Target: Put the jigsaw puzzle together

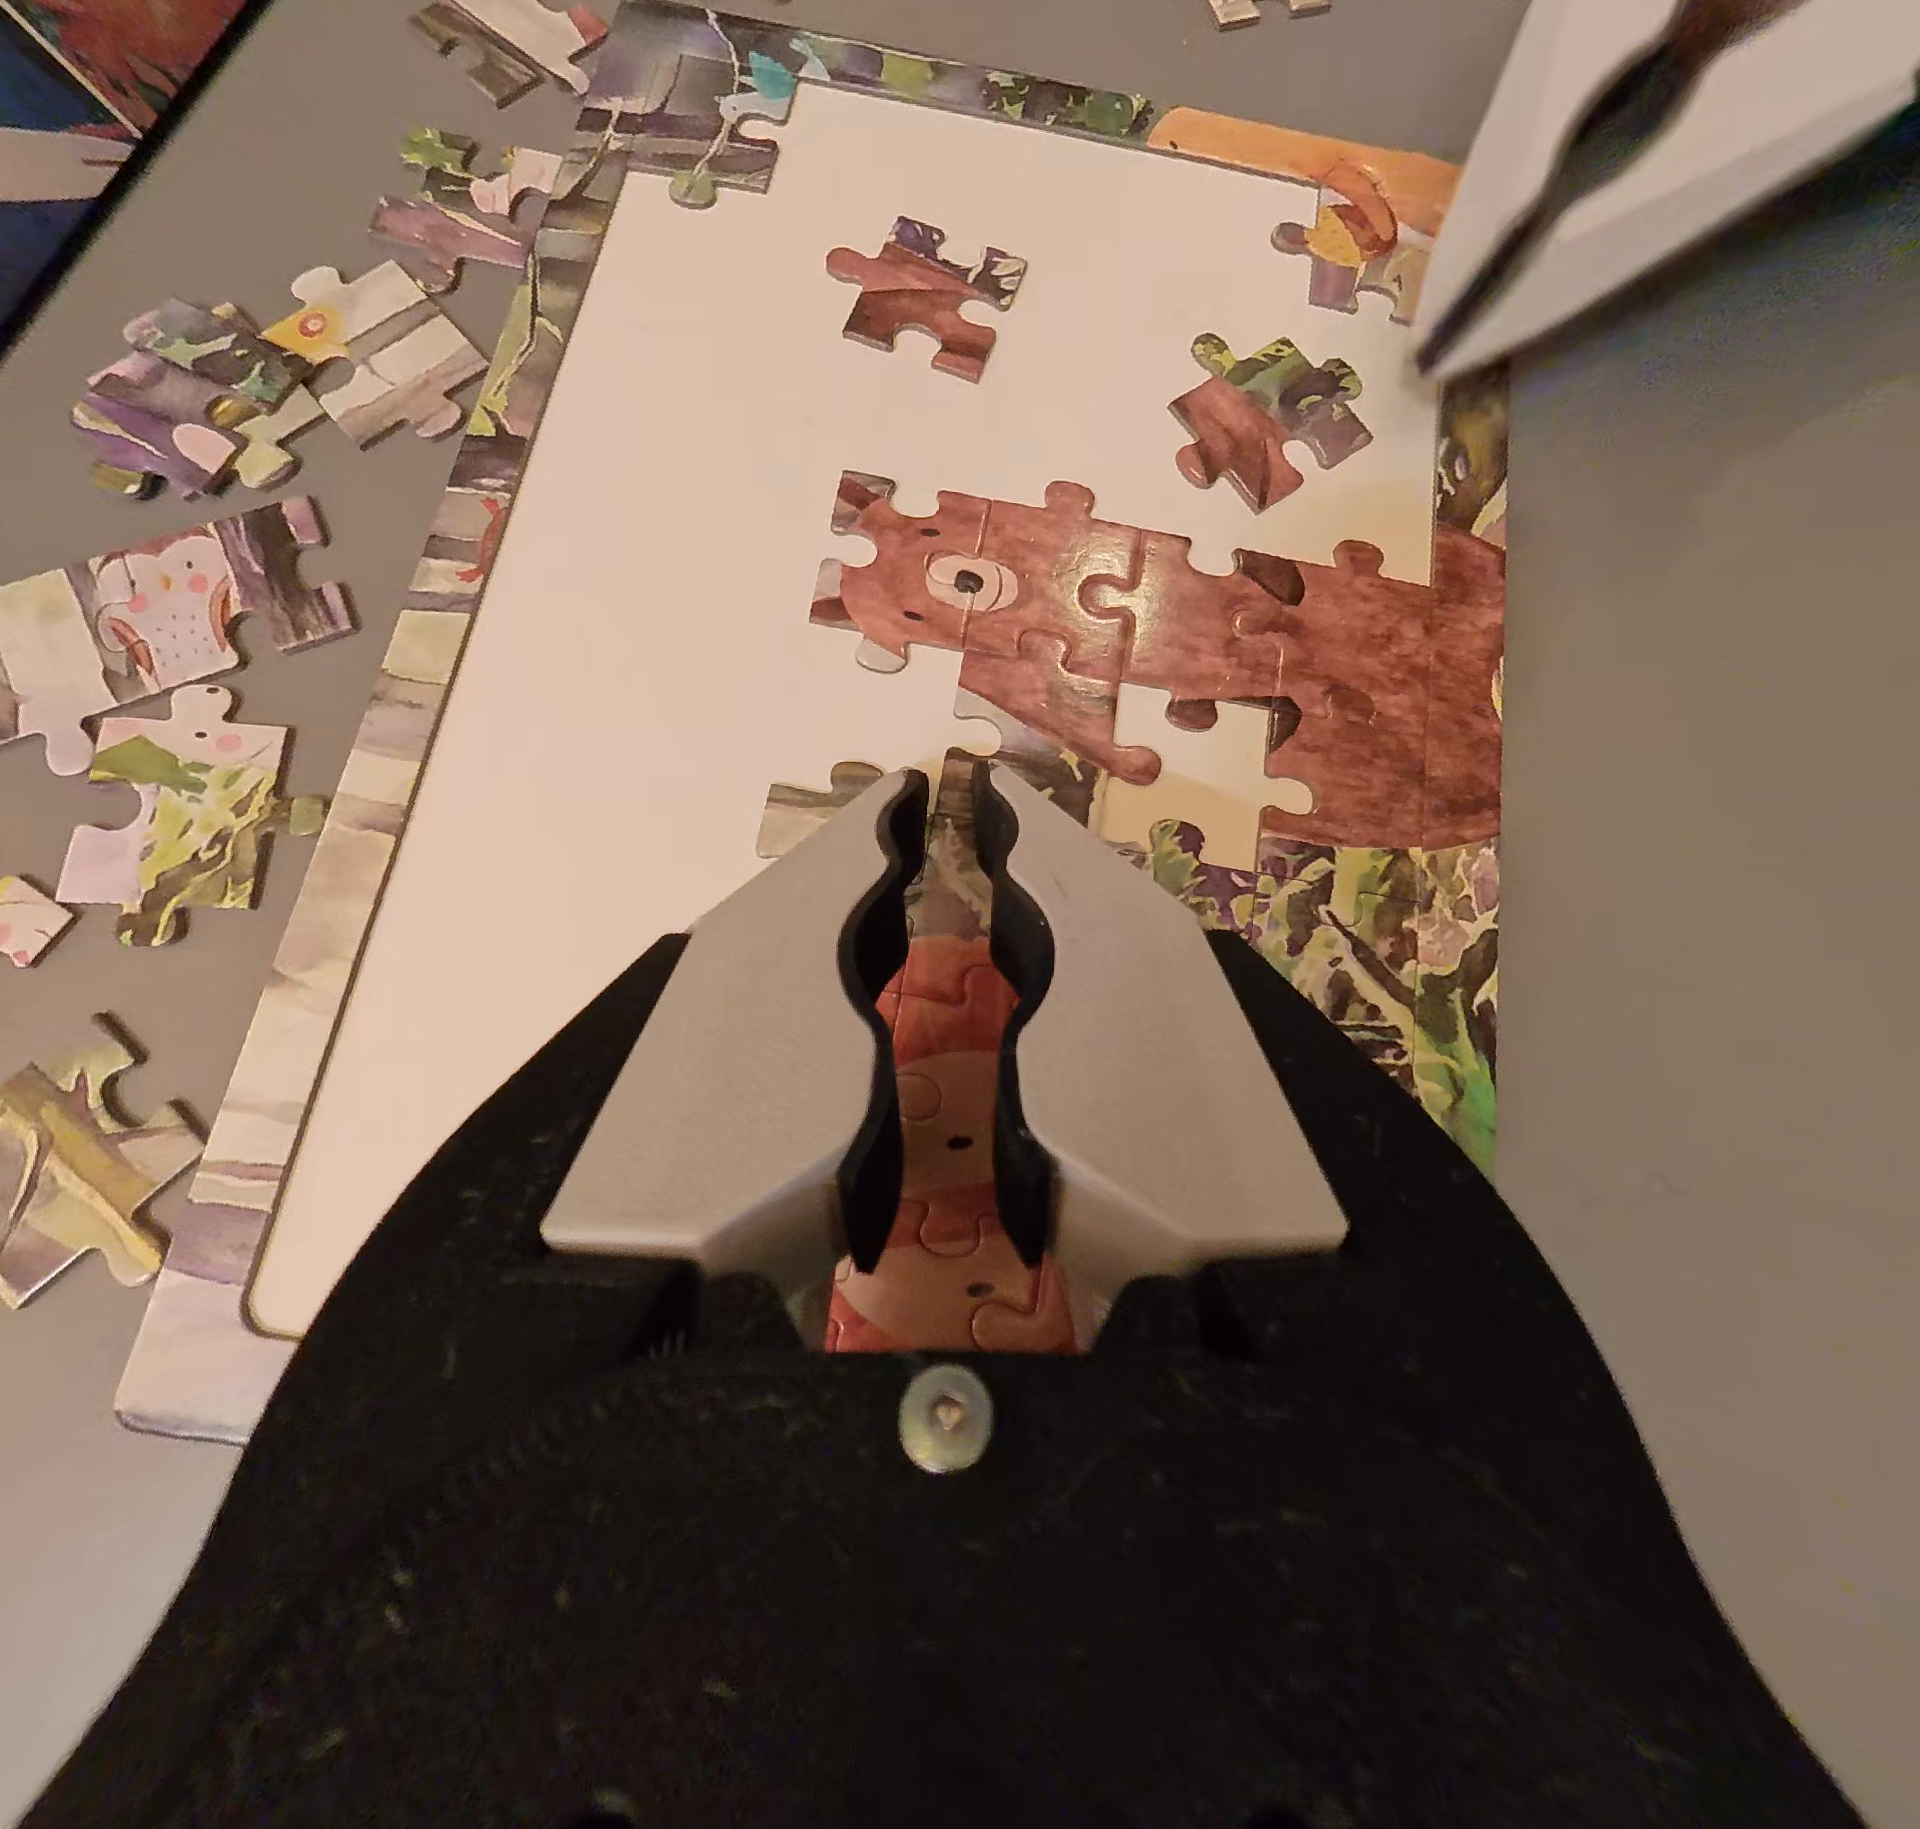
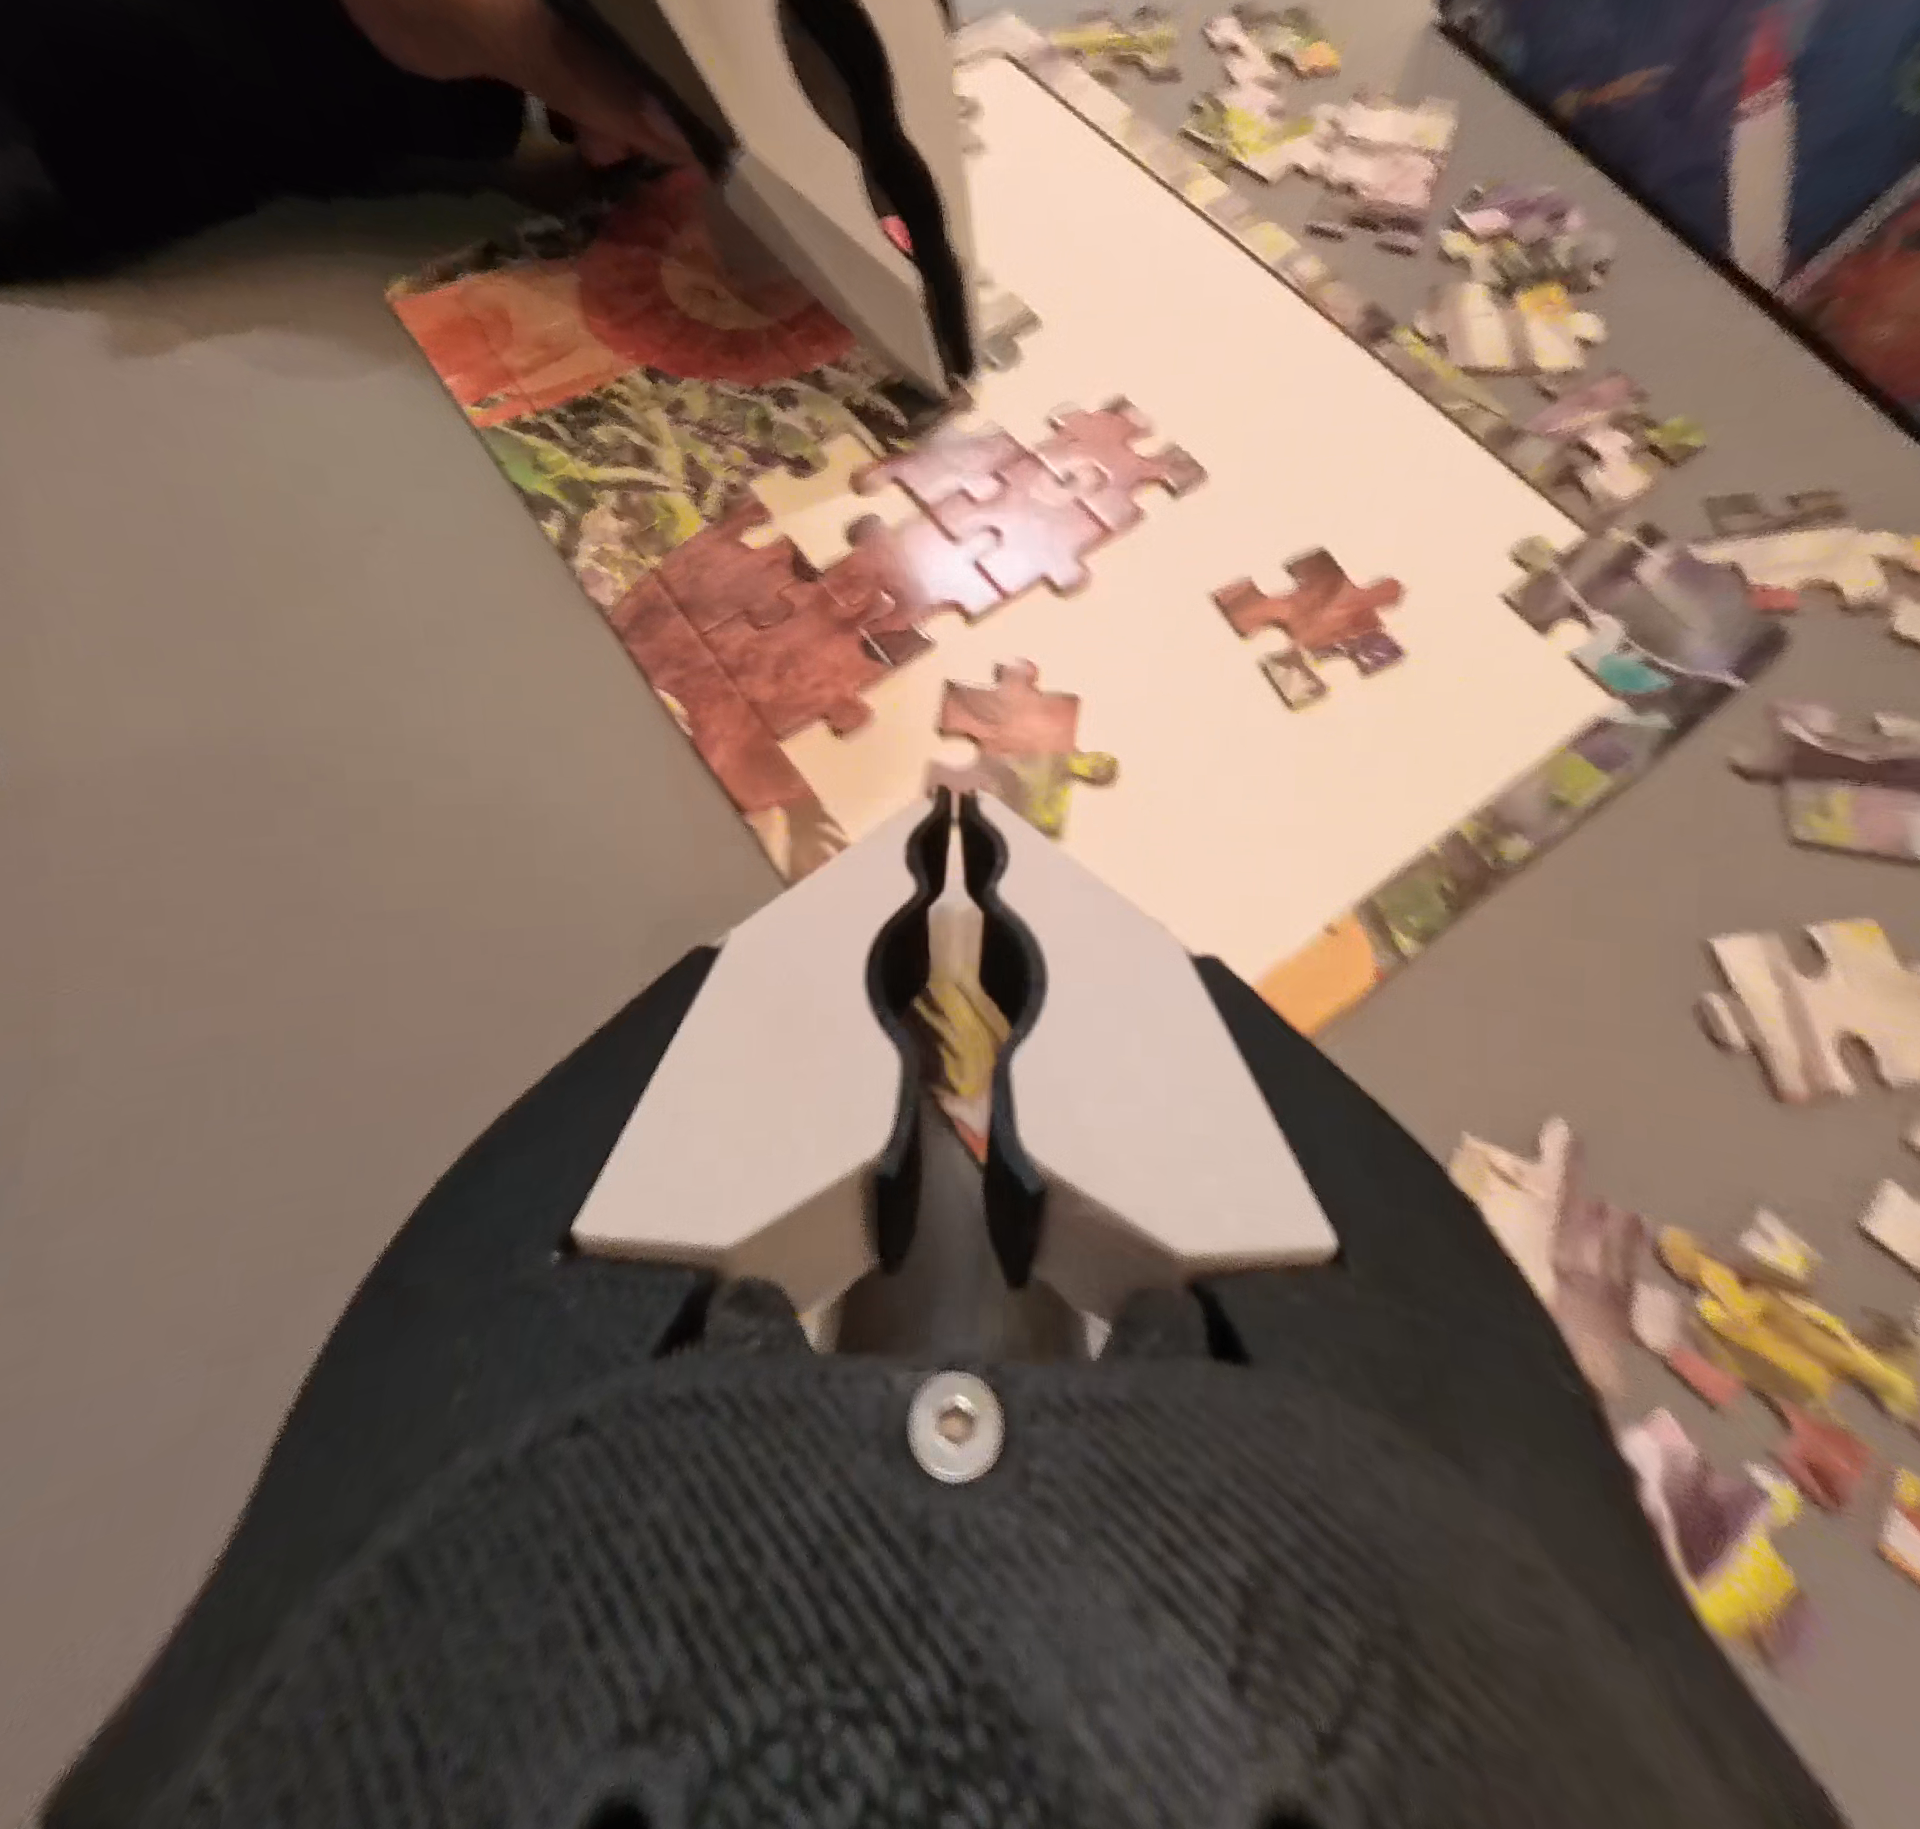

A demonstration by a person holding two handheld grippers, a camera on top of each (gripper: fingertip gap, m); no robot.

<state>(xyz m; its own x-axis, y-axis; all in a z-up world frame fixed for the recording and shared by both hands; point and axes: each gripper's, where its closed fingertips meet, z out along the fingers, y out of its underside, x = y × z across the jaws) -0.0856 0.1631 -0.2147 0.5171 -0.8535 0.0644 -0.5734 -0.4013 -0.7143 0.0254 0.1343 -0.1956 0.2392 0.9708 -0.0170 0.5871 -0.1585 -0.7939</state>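
Note:
The puzzle board (image 1: pixel 644 636) lies on the grey table, its white middle mostly bare. A joined brown bear section (image 1: pixel 1143 626) sits at its right side. Two loose brown pieces (image 1: pixel 925 293) (image 1: pixel 1268 418) lie on the white part. My left gripper (image 1: pixel 954 777) is shut to a narrow slit, tips down on the assembled pieces just below the bear, nothing seen held. It also shows in the right wrist view (image 2: pixel 951 377). My right gripper (image 2: pixel 948 805) is shut and looks empty, hovering just short of the brown-green piece (image 2: pixel 1013 730). It shows blurred in the left wrist view (image 1: pixel 1439 356).
Many loose pieces (image 1: pixel 208 377) are scattered on the table left of the board and beyond it (image 2: pixel 1507 325). A dark colourful picture box (image 1: pixel 125 3) stands at the table's far left edge. A person's hand (image 2: pixel 468 23) holds the left gripper. The grippers' ends are close to 12 centimeters from one another.

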